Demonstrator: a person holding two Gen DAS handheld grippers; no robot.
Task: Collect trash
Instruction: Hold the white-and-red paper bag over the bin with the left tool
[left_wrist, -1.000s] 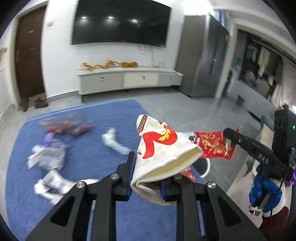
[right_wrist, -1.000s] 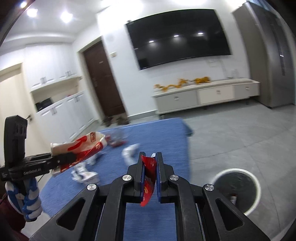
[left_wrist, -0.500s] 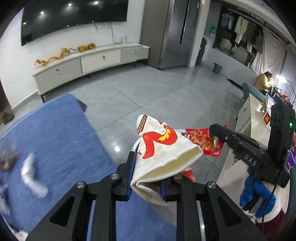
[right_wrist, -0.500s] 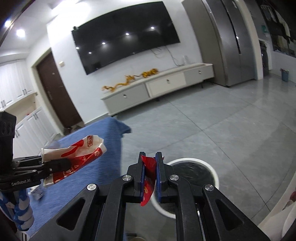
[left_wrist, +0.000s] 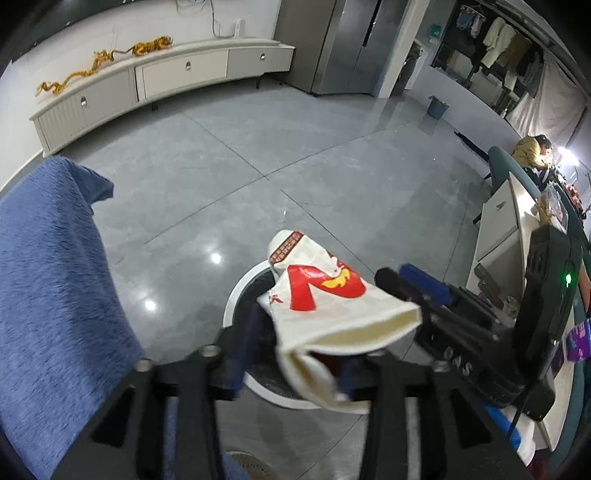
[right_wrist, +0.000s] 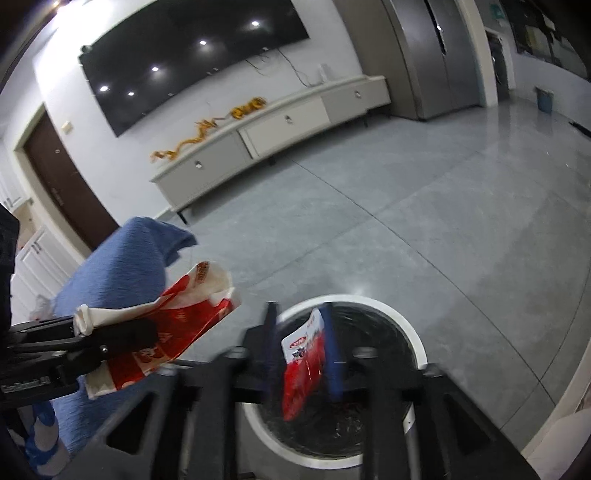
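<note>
Nearest the lens in the left wrist view, low centre: left claw (left_wrist: 291, 363), jaws opening, with a white-and-red paper bag (left_wrist: 325, 306) between them, leaning against the right-hand finger, clear of the left one. Directly beneath and behind the bag, a round white-rimmed trash bin (left_wrist: 236, 299) with a dark liner. At right centre of that same view, right claw (left_wrist: 400, 278) reaching in from the side, close beside the bag. In the right wrist view, bottom centre: right claw (right_wrist: 301, 350), jaws opening, a red snack wrapper (right_wrist: 303, 363) hanging between the blue pads, against the right pad, over the mouth of the trash bin (right_wrist: 412, 338). At left of that view, left claw (right_wrist: 122, 332) with the paper bag (right_wrist: 166, 325), beside the bin's rim. Farther out on the left, blue carpet (left_wrist: 48, 280) with a folded corner, then grey tiled floor (left_wrist: 258, 147). Beyond, at upper left, a long white TV cabinet (left_wrist: 177, 74) with golden dragon figures (left_wrist: 107, 61), a dark wall-mounted TV (right_wrist: 192, 62) above, a grey refrigerator (left_wrist: 351, 44) alongside. At far right, a white counter (left_wrist: 498, 229), a person seated behind it.
</note>
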